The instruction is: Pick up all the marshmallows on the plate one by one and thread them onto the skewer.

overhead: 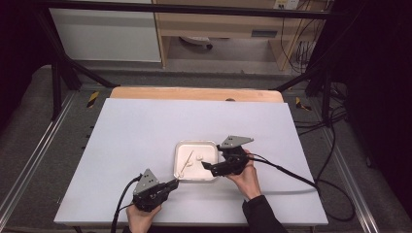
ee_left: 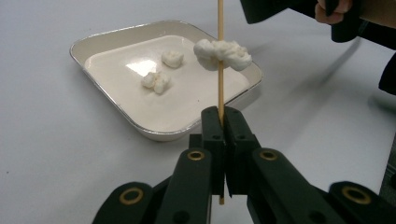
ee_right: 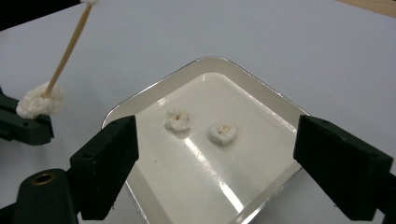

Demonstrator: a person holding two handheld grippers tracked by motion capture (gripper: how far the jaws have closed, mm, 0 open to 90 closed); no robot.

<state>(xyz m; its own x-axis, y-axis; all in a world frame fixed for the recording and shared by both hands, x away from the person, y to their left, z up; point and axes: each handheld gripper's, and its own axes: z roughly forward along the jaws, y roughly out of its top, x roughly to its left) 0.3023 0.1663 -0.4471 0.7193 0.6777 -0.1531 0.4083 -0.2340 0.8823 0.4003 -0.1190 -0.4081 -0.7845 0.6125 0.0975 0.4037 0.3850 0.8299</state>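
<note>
Count, by kind.

Skewers: one wooden skewer (ee_left: 220,70), thin and pale.

Marshmallow pieces: three white puffed pieces in all. One is threaded on the skewer, a lumpy piece (ee_left: 222,54). Two lie loose in the tray, one nearer the middle (ee_right: 223,132) and one beside it (ee_right: 178,120), apart from each other.

Trays: one shallow square tray (overhead: 179,146), white inside with a silvery rim.

Tables: one table (overhead: 145,126) with a pale top.

Grippers: two, a left gripper (overhead: 176,183) and a right gripper (overhead: 206,165), each with two black fingers (ee_right: 105,164).

Hands: two, one behind each gripper.
</note>
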